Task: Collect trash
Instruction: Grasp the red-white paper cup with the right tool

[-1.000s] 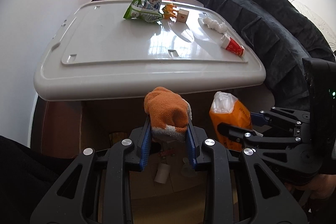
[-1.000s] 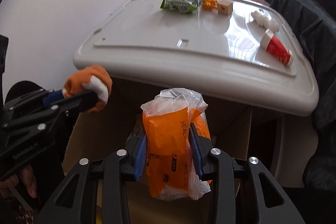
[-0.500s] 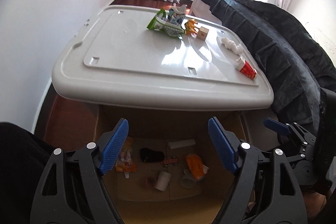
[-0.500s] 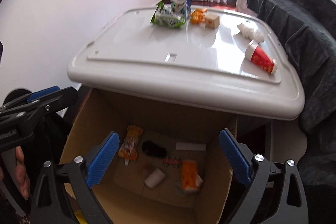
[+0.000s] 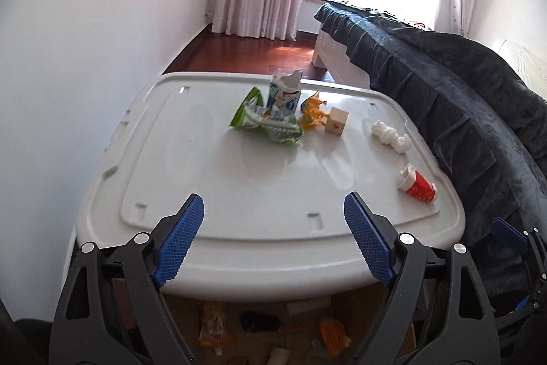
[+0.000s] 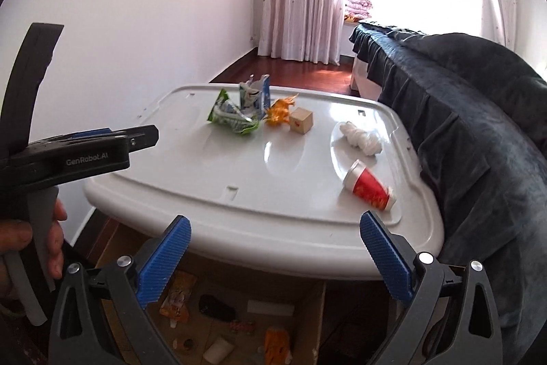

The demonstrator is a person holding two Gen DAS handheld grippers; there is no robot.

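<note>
Both tongs, left (image 5: 273, 242) and right (image 6: 275, 257), stand spread wide with their jaws opening, nothing between the blue pads, over the near edge of the white tabletop (image 5: 212, 194). Below them the cardboard box (image 6: 312, 307) holds collected scraps. Ahead and to the right lies the red paper cup (image 6: 369, 188) on its side, long axis slanting across, probably nearest the right tongs. Farther ahead sit the crumpled tissue (image 6: 360, 138), the wooden cube (image 6: 301, 121), the orange wrapper (image 6: 280, 112) and the green packet (image 6: 232, 117).
</note>
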